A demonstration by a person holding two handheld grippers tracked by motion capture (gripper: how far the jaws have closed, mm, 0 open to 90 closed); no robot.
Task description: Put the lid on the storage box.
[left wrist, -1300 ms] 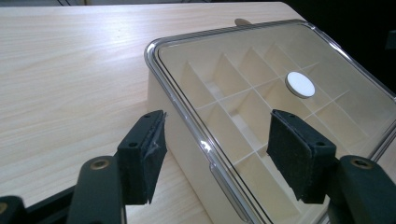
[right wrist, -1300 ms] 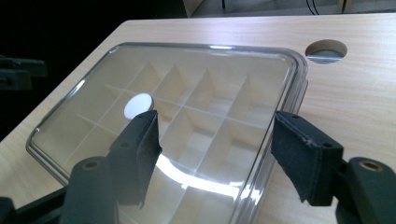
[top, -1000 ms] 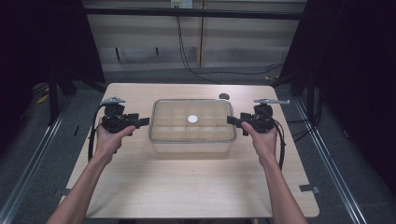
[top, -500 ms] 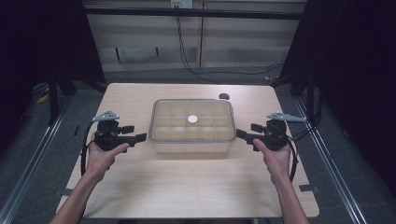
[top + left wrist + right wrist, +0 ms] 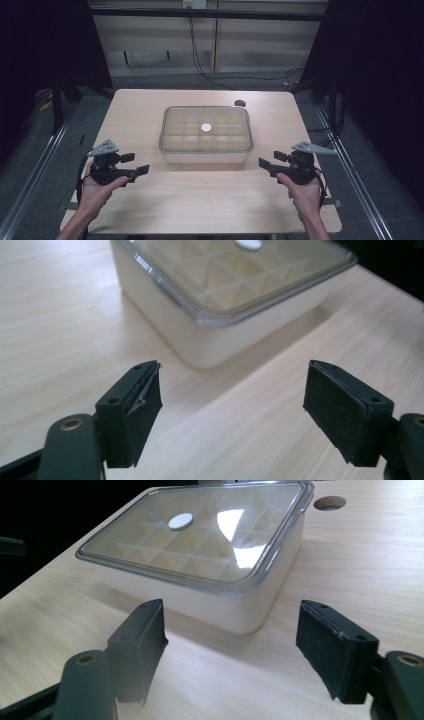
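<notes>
A cream box (image 5: 206, 149) with a clear lid and a grid of compartments stands in the middle of the table. A white disc (image 5: 206, 128) lies on the lid's centre. My left gripper (image 5: 136, 164) is out to the box's front left, apart from it. Its jaws are open and have just been opening, with nothing between them. My right gripper (image 5: 270, 160) is off the box's front right corner, open; its jaws have just been closing a little on nothing. The left gripper (image 5: 235, 405) faces a box corner (image 5: 210, 340). The right gripper (image 5: 230, 645) faces another corner (image 5: 240, 610).
A round hole (image 5: 240, 103) is cut in the wooden table (image 5: 200, 200) behind the box's right end. Bare tabletop lies between the box and the front edge. Dark floor, metal rails and cables surround the table.
Both hands have drawn back from the box's two short ends toward the front of the table, each also moving outward. The box has stayed in place.
</notes>
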